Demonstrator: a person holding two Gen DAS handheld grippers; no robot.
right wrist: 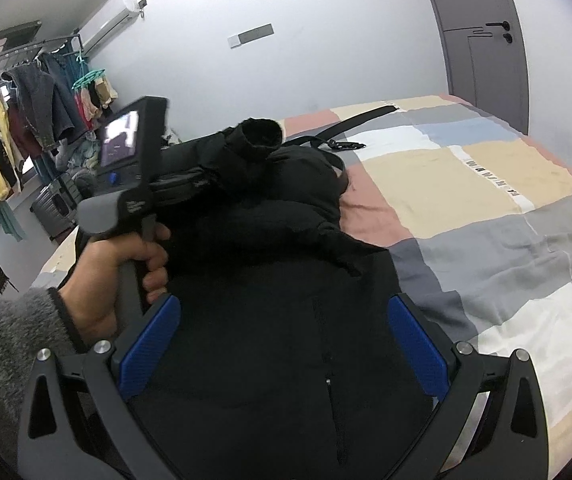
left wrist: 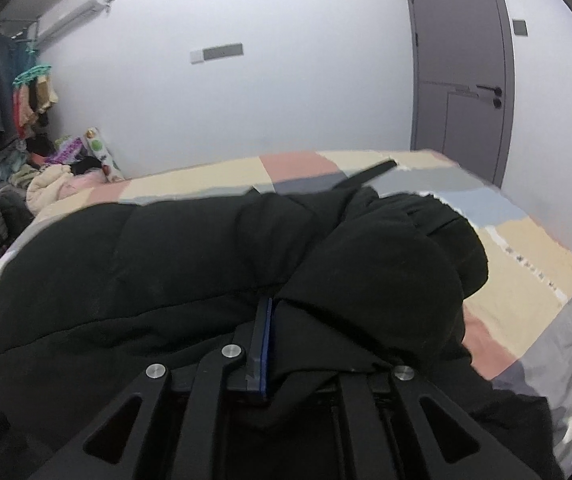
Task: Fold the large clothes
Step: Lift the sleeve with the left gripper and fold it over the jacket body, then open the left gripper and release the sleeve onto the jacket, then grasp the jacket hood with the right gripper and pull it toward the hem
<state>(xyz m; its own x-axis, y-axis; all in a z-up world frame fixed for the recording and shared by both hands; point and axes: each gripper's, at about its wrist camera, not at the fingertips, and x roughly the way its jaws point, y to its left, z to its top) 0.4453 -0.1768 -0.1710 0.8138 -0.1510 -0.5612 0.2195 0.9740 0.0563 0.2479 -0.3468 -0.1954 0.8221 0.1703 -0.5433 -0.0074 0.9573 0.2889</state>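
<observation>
A large black padded jacket [left wrist: 146,280] lies spread across the bed, bulky and creased. My left gripper [left wrist: 274,312] is shut on a fold of its fabric; only one finger with a blue pad edge shows, and the cloth drapes over the other. In the right wrist view a hand [right wrist: 122,264] holds that left gripper [right wrist: 222,176] low over the jacket [right wrist: 286,240], with a sleeve cuff [right wrist: 260,136] sticking up just past its tip. My right gripper [right wrist: 284,320] hovers open above the jacket's near part, with nothing between its blue pads [right wrist: 150,344].
The bed carries a patchwork sheet [right wrist: 465,200] of beige, pink, grey and blue. A black belt [right wrist: 349,124] lies at the far side. A clothes rack [right wrist: 14,120] and piled laundry [left wrist: 46,176] stand at the left; a grey door [left wrist: 461,80] is at the back right.
</observation>
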